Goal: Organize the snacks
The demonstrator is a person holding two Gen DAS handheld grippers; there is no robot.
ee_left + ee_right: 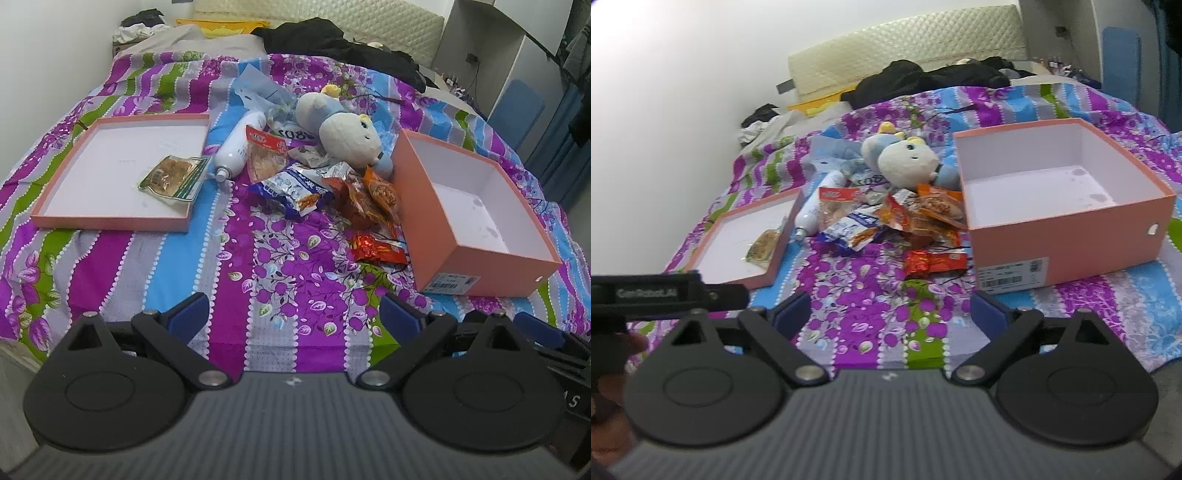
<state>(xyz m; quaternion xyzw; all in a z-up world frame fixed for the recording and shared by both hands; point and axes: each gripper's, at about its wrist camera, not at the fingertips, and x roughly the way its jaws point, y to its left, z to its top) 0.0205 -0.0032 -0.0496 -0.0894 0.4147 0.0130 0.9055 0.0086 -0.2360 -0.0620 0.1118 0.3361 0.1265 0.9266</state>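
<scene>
Snacks mostly still loose here! One clear packet of brown biscuits with a green edge (171, 178) already lies inside the shallow pink cardboard lid (110, 221) on the left, and that looks like the only piece sorted. The deep pink cardboard box (480, 266) on the right stands bare inside. Between them, on the purple-striped floral bedspread (288, 266), sits the pile: a blue-and-white foil packet (291, 190), a red-topped clear bag of pale snacks (266, 155), orange crinkled packets (373, 199) just beside the box wall, and a red foil packet (380, 247) nearest us. A white spray bottle (238, 147) and a grey-and-blue plush toy (347, 133) mix in at the far side. Left hand-held gripper (291, 314) spread wide, holding nothing, hovering at the near edge; right hand-held gripper (890, 314) equally spread and bare. Early going, I'd judge: nearly the whole heap left.
</scene>
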